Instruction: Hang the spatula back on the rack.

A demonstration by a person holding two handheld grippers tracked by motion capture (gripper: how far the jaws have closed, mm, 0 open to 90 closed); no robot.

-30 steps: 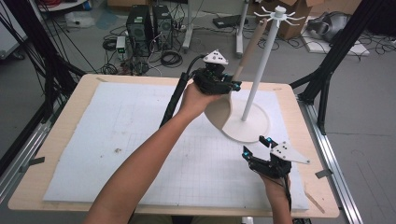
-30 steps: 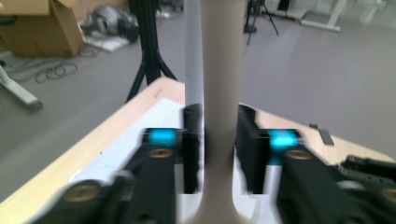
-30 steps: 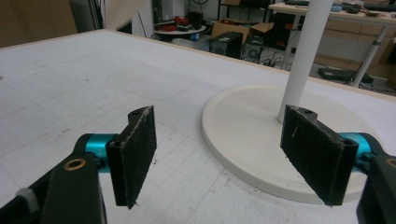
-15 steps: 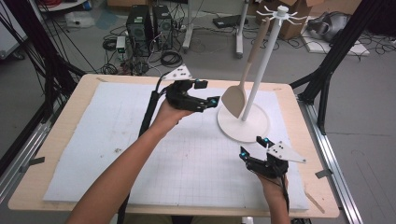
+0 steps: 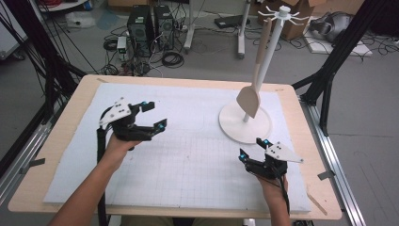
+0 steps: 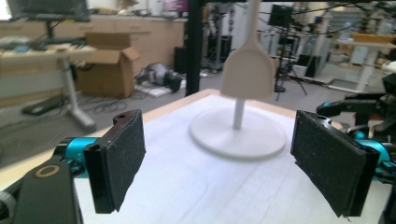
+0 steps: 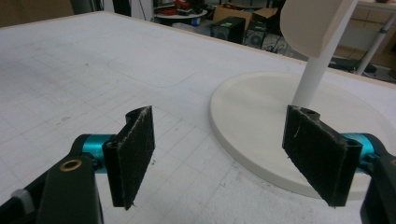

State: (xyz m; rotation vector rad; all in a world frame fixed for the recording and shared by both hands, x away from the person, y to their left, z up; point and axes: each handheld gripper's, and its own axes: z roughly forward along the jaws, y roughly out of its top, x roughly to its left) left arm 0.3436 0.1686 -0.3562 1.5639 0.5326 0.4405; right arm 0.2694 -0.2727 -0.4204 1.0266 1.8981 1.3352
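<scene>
The left gripper (image 5: pixel 153 116) has drawn back from the spatula (image 5: pixel 249 100) toward 9 o'clock, jaws apart and empty. The spatula now hangs on the white stand (image 5: pixel 244 125) at 1 o'clock. The right gripper (image 5: pixel 252 149) rests nearby, jaws apart. The spatula looks light and stiff; its thin handle seems the best hold.

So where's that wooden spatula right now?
In the high view the spatula hangs from the white stand at the table's far right, its blade above the round base.
</scene>
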